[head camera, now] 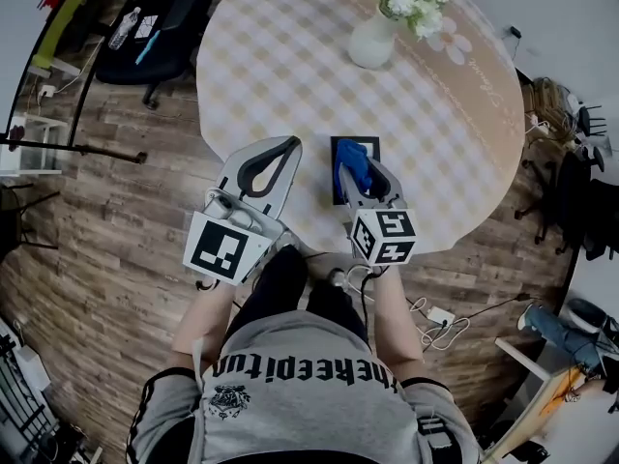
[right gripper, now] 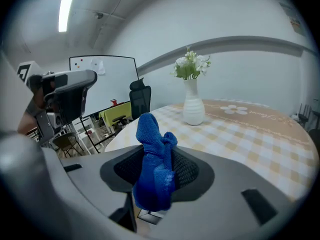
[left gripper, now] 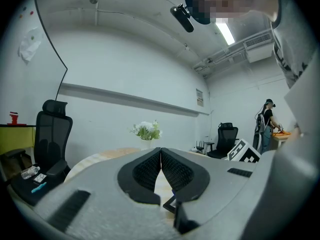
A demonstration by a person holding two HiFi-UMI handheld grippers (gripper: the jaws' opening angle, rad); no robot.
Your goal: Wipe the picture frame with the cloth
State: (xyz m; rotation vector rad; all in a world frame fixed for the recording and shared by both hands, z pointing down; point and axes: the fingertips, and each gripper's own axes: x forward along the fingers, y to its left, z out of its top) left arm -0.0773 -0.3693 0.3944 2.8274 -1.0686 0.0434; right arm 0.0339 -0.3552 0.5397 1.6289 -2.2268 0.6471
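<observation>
Cloth (right gripper: 155, 164) is hanging pinched in right hand-held gripper (right gripper: 159, 176) over picture frame (head camera: 336, 153). Left hand-held gripper (left gripper: 160, 153) is hovering pressed together.

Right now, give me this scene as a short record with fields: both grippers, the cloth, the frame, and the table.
left gripper: shut, empty, left of the frame
right gripper: shut on the blue cloth
picture frame: black, flat on the table near its edge, partly under the cloth; contact cannot be told
table: round, checked cover
vase: white, white flowers, far side
</observation>
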